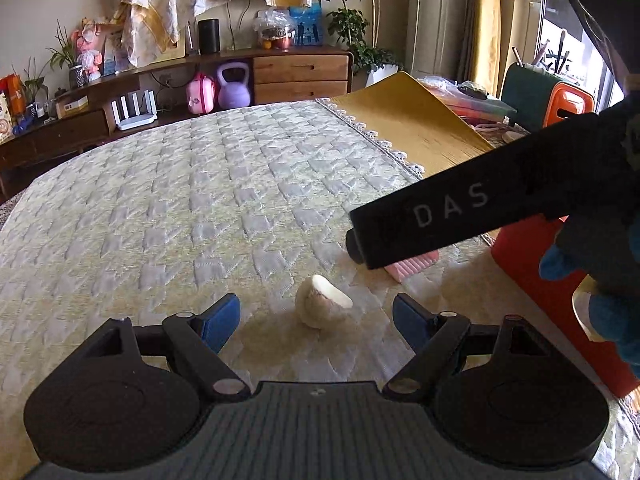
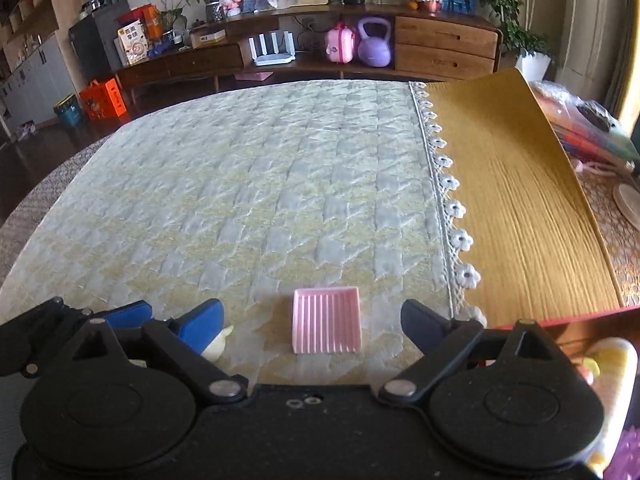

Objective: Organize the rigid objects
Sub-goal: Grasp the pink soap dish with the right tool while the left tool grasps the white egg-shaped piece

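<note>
A small white cup-like piece (image 1: 320, 305) lies on its side on the quilted cloth (image 1: 192, 200), between the open blue fingers of my left gripper (image 1: 316, 314). A pink ribbed square tray (image 2: 326, 325) lies flat on the cloth between the open fingers of my right gripper (image 2: 312, 318). In the left wrist view the pink tray (image 1: 412, 265) peeks out from under the right gripper's black body (image 1: 460, 216). In the right wrist view the white piece (image 2: 218, 346) shows behind my left gripper's fingers (image 2: 200, 320). Both grippers hold nothing.
A yellow mat (image 2: 520, 208) with a lace edge lies to the right. A red box (image 1: 560, 304) stands at the right edge. A wooden sideboard (image 2: 440, 44) with a purple kettlebell (image 2: 374, 46) stands beyond the table.
</note>
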`<state>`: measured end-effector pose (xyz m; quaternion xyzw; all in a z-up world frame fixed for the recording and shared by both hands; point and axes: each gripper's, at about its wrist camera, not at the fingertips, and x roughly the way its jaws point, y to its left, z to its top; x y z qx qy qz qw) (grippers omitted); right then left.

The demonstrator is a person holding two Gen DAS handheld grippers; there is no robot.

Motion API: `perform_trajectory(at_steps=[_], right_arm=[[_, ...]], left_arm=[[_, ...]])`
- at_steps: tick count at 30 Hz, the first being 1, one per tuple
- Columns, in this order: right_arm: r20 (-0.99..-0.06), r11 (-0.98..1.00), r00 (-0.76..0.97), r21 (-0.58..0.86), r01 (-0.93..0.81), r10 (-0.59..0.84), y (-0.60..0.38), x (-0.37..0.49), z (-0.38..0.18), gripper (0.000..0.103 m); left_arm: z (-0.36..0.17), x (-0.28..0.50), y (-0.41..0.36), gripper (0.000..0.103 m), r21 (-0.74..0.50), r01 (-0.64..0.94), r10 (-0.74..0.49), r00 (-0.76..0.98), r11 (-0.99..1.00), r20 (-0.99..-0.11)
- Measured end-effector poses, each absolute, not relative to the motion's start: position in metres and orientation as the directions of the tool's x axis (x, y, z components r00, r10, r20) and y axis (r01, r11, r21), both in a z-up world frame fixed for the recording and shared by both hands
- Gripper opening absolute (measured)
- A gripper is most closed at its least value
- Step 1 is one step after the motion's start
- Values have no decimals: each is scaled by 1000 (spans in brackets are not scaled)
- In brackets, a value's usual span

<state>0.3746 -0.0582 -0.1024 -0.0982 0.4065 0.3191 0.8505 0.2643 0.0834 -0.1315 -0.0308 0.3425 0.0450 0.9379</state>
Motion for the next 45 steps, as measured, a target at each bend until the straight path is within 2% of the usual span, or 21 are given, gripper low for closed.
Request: perform_trajectory(at_steps=[1, 7, 9, 10, 13, 15, 18, 23, 30, 33, 35, 39, 45], right_arm=[[-755, 772, 459, 97, -628, 468, -56, 375, -103, 90], [-760, 785, 489, 46, -618, 429, -49, 377, -107, 91], [-761, 793, 527, -28, -609, 378, -43, 374, -106, 81], [-749, 786, 544, -51, -616, 379, -39, 371, -103, 71], [-728, 752, 533, -36, -658, 431, -35, 365, -96, 81], [-736, 749, 519, -25, -662, 435, -34, 366, -98, 82], [-759, 772, 490, 27, -634, 429, -38, 375, -107, 80], [-777, 786, 453, 85, -613, 437, -48, 384, -117, 71], [-783, 788, 437, 108, -606, 442, -49, 387, -121, 62], [-780, 796, 453, 94, -598, 432, -51, 384, -123, 54], [-777, 800, 461, 90, -593, 428, -52, 383, -122, 42], [-774, 799, 455, 107, -591, 440, -56, 381, -120, 40], [-763, 801, 461, 120, -587, 452, -60, 372, -110, 40]], left_arm=[[-133, 265, 84, 83, -30, -105, 61, 764, 994, -642], [-140, 270, 83, 83, -12, -107, 74, 761, 994, -645], [-142, 270, 81, 83, -6, -107, 78, 761, 994, -645], [-141, 271, 80, 83, -6, -107, 78, 761, 994, -644], [-143, 270, 80, 83, -8, -106, 76, 760, 994, -645], [-143, 270, 79, 83, -6, -106, 77, 761, 994, -644], [-142, 270, 78, 83, -10, -104, 74, 762, 995, -643], [-142, 268, 75, 83, -4, -96, 72, 768, 995, -636], [-142, 270, 71, 66, 4, -83, 67, 775, 997, -629], [-141, 269, 69, 60, 14, -75, 67, 778, 997, -625], [-141, 269, 67, 57, 20, -77, 73, 777, 997, -625], [-139, 267, 65, 42, 35, -76, 81, 778, 997, -623], [-135, 266, 66, 32, 50, -67, 84, 767, 996, -636]])
